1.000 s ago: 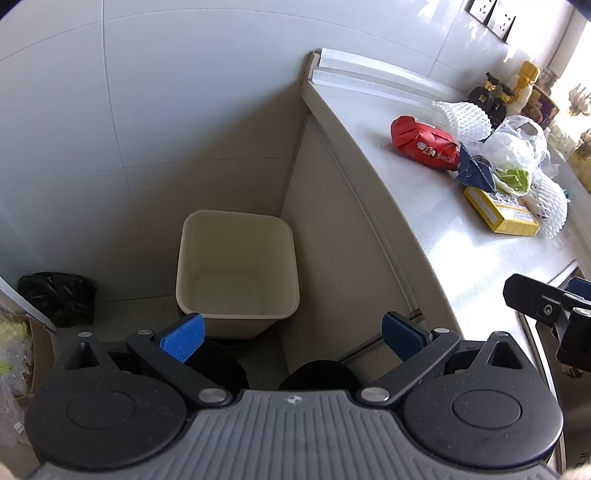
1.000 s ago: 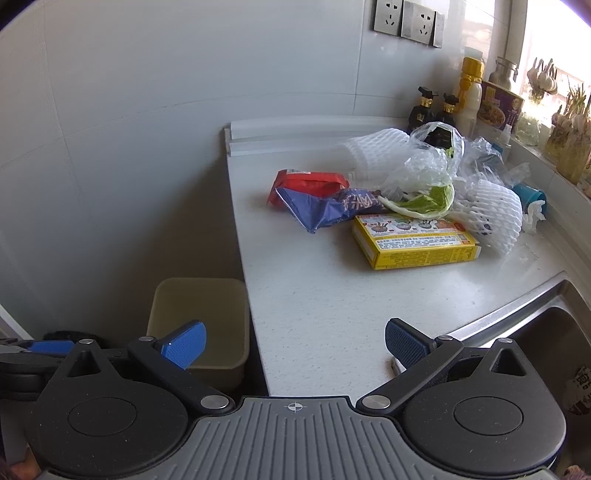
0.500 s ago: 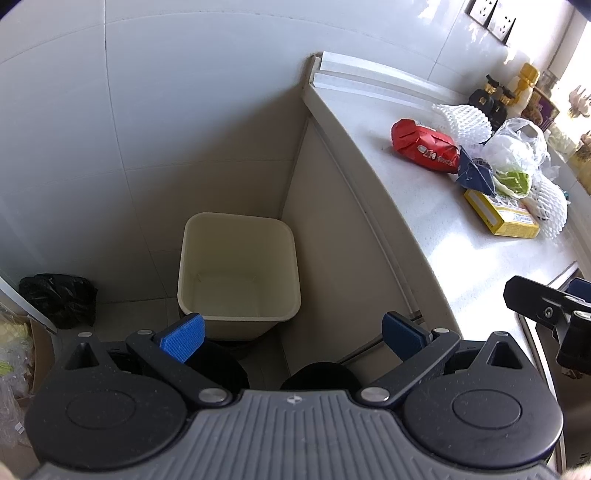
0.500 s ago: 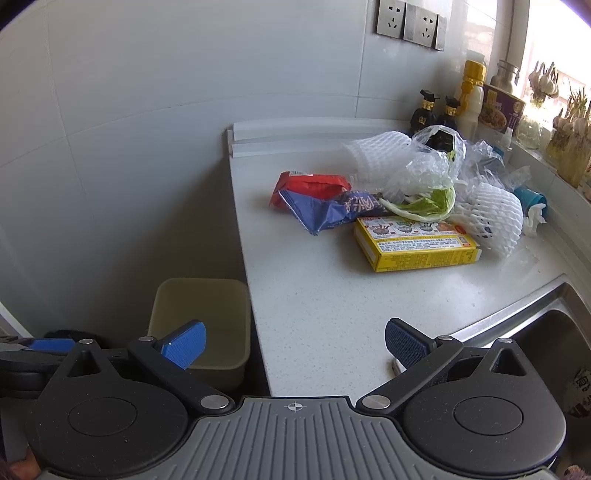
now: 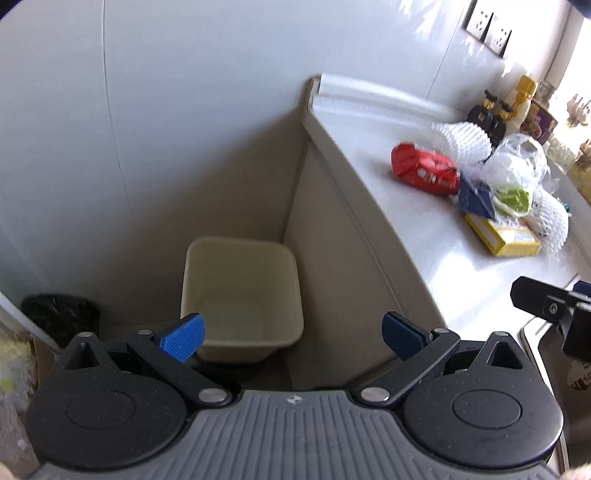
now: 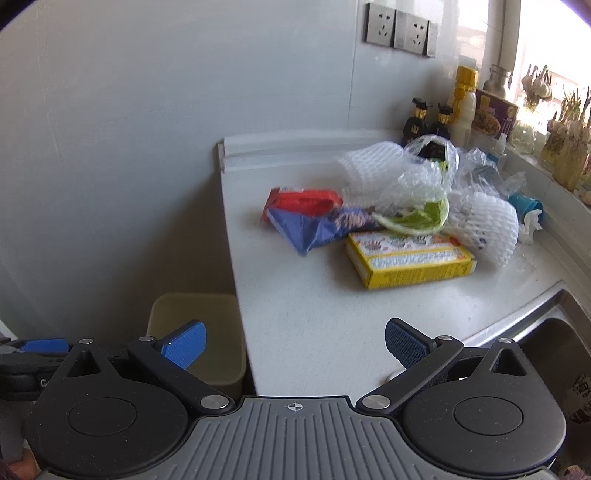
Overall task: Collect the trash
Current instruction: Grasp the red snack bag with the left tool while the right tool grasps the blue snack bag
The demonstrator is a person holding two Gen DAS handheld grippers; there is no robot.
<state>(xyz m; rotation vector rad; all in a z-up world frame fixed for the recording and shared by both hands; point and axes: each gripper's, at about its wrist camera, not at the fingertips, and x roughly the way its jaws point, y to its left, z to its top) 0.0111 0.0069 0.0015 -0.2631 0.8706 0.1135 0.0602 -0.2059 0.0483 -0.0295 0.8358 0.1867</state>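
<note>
A pile of trash lies on the white counter (image 6: 314, 314): a red packet (image 6: 303, 197), a blue wrapper (image 6: 314, 225), a yellow box (image 6: 410, 258), white foam nets (image 6: 484, 221), a clear plastic bag (image 6: 417, 173) and a green leaf (image 6: 417, 219). The pile also shows in the left wrist view, with the red packet (image 5: 424, 168) nearest the wall. A cream bin (image 5: 240, 291) stands empty on the floor beside the counter. My left gripper (image 5: 291, 334) is open and empty above the bin. My right gripper (image 6: 293, 345) is open and empty over the counter's front edge, short of the pile.
Dark bottles (image 6: 428, 120) and jars stand at the back of the counter by the window. A steel sink (image 6: 546, 339) lies right of the pile. A black bag (image 5: 59, 314) sits on the floor left of the bin. Wall sockets (image 6: 399, 33) are above.
Both grippers have drifted slightly; the views shift a little toward the counter. Both stay open and empty, and the trash has not moved.
</note>
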